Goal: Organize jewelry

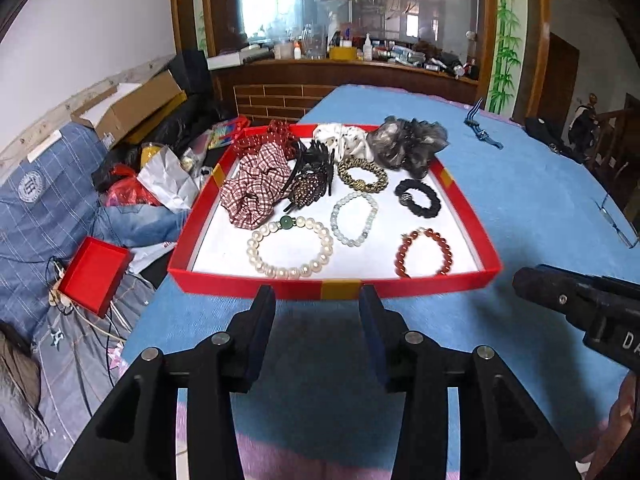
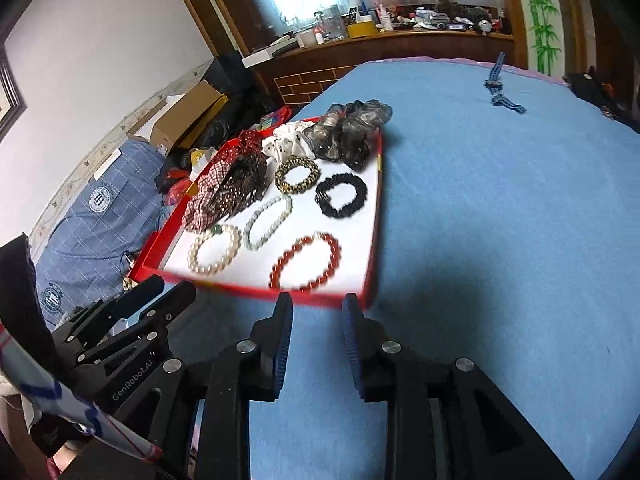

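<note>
A red-rimmed tray [image 1: 280, 290] with a white floor sits on the blue table and holds jewelry: a pearl bracelet [image 1: 290, 246], a pale bead bracelet [image 1: 354, 218], a red bead bracelet [image 1: 425, 252], a gold bracelet [image 1: 362, 176], a black scrunchie [image 1: 418, 196], a plaid scrunchie [image 1: 256, 192], a black claw clip [image 1: 310, 178] and a grey scrunchie [image 1: 408, 142]. My left gripper [image 1: 318, 300] is open and empty just before the tray's near rim. My right gripper [image 2: 316, 308] is open and empty at the tray's near right corner [image 2: 366, 300], close to the red bead bracelet [image 2: 306, 262].
A blue cord [image 1: 482, 124] lies on the blue tablecloth [image 1: 540, 184] beyond the tray. Glasses [image 1: 618, 220] lie at the right edge. Left of the table are a small red box [image 1: 94, 276], blue clothes [image 1: 60, 208] and cardboard boxes [image 1: 132, 108].
</note>
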The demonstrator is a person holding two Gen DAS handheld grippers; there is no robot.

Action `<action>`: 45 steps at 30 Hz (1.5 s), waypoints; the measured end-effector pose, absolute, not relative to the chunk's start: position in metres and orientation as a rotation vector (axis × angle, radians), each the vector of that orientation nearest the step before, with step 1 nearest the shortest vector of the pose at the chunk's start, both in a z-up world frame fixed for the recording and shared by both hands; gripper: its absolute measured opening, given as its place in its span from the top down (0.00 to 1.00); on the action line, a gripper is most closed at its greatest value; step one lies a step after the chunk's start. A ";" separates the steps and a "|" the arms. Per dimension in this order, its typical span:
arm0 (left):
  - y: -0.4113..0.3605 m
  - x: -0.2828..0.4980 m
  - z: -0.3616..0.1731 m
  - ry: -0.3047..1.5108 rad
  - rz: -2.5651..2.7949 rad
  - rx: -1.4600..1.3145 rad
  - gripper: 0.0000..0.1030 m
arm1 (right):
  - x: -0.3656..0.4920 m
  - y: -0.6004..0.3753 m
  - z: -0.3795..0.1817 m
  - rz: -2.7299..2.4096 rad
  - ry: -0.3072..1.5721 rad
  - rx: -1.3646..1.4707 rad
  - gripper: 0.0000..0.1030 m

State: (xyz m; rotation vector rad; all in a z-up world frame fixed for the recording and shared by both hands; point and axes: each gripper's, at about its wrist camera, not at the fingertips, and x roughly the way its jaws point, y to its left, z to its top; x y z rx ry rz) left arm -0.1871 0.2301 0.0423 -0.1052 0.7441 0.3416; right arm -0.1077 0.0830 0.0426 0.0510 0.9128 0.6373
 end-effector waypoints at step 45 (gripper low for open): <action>0.228 -0.276 0.065 0.544 0.672 -0.007 0.00 | -0.218 0.080 0.066 0.424 0.635 -0.162 0.08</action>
